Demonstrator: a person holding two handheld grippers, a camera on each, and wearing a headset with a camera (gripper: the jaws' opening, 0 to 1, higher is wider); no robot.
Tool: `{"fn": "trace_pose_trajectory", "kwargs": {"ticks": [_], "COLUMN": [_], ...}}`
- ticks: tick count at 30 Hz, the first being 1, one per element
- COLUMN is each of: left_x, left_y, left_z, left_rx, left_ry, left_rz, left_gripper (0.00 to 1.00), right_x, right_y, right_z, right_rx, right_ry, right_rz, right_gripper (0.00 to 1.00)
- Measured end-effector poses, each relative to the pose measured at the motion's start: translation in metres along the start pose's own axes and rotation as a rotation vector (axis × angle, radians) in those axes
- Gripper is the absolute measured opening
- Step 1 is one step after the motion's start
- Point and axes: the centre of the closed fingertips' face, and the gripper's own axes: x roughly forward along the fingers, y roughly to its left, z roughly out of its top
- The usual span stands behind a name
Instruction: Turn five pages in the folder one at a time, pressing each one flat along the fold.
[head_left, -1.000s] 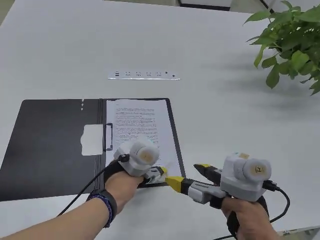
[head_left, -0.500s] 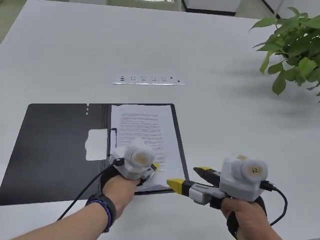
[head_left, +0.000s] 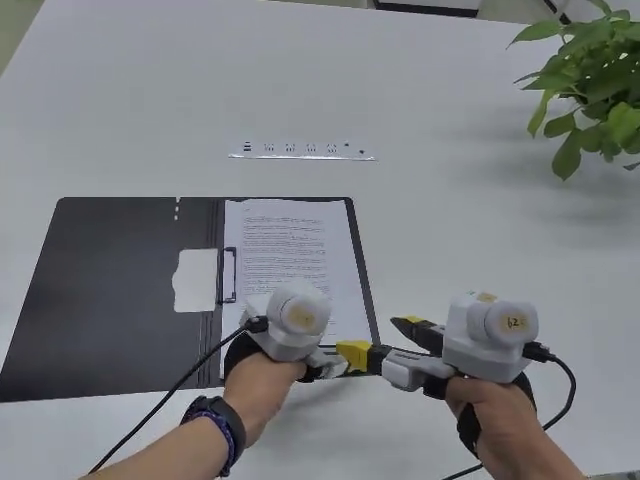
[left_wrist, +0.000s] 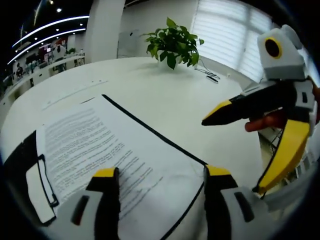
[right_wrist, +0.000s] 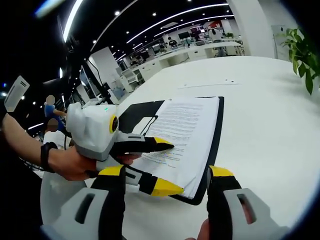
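A black folder (head_left: 110, 290) lies open on the white table, with a printed page stack (head_left: 295, 255) on its right half. My left gripper (head_left: 332, 362) is at the stack's near right corner. In the left gripper view it (left_wrist: 161, 172) stands open, with the page corner (left_wrist: 150, 165) between the jaws. My right gripper (head_left: 375, 337) points left at that corner from just off the folder's edge, open and empty. The right gripper view shows its open jaws (right_wrist: 166, 171) facing the left gripper (right_wrist: 175, 167) and the page (right_wrist: 187, 125).
A power strip (head_left: 305, 152) is set into the table beyond the folder. A leafy plant (head_left: 595, 75) stands at the far right. A black cable (head_left: 170, 400) trails from the left gripper, and a metal clip (head_left: 228, 275) sits at the folder's fold.
My left gripper has slid off the lower page to its near right corner. The right gripper has come in closer to that corner.
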Motion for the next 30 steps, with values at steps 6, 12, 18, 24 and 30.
{"fn": "trace_pose_trajectory", "kwargs": {"ticks": [6, 12, 18, 24, 30], "left_x": [0.004, 0.001, -0.001, -0.001, -0.001], "left_y": [0.001, 0.007, 0.012, 0.011, 0.012], "left_z": [-0.006, -0.004, -0.002, -0.001, 0.0], "left_rx": [0.085, 0.074, 0.038, 0.025, 0.013], "left_ry": [0.032, 0.016, 0.004, -0.001, -0.007], "left_rz": [0.037, 0.054, 0.042, 0.032, 0.031], "left_gripper": [0.7, 0.64, 0.59, 0.59, 0.58], "right_x": [-0.001, 0.001, 0.012, 0.028, 0.04], "right_y": [-0.002, -0.003, -0.005, -0.005, -0.002], "right_z": [-0.001, 0.0, 0.001, 0.006, 0.014], "right_rx": [0.007, 0.007, 0.011, 0.009, 0.017], "right_ry": [-0.001, -0.004, 0.003, 0.012, 0.007], "right_rz": [-0.005, -0.001, 0.008, 0.042, 0.079], "right_gripper": [0.65, 0.65, 0.64, 0.64, 0.62]}}
